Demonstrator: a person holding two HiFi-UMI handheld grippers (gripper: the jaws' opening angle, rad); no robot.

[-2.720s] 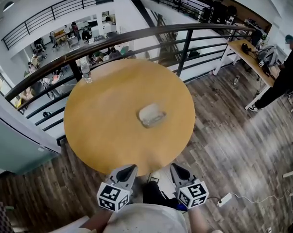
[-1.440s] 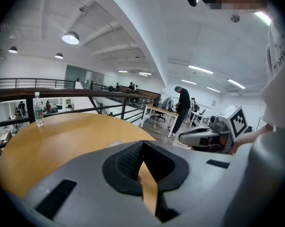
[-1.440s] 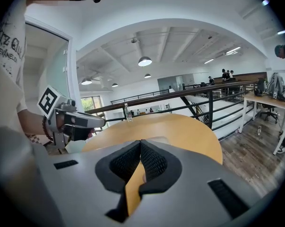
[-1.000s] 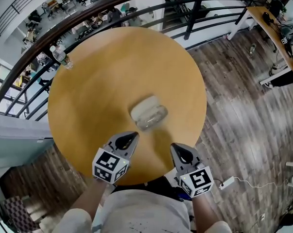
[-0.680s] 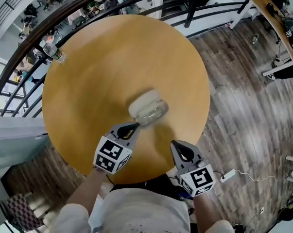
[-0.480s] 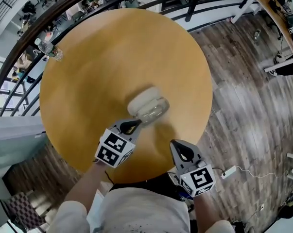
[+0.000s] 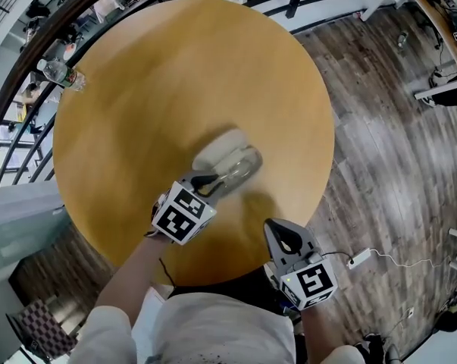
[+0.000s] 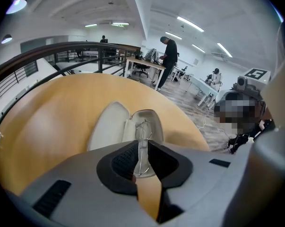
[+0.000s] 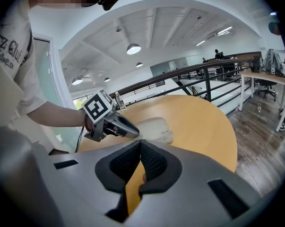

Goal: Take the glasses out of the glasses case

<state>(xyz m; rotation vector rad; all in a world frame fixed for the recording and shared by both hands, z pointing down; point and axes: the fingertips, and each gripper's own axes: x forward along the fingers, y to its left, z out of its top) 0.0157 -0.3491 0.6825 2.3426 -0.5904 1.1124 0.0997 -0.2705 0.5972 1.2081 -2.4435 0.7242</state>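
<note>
On the table: open glasses case near the middle, with the glasses lying inside it.
Left gripper: has come forward to the case's near end; jaws drawn to a slit, with the wire frame pinched between them.
Right gripper: back at the table's near edge, jaws together, empty.
Meaning: the grip looks made, so lifting the glasses out comes next.
</note>
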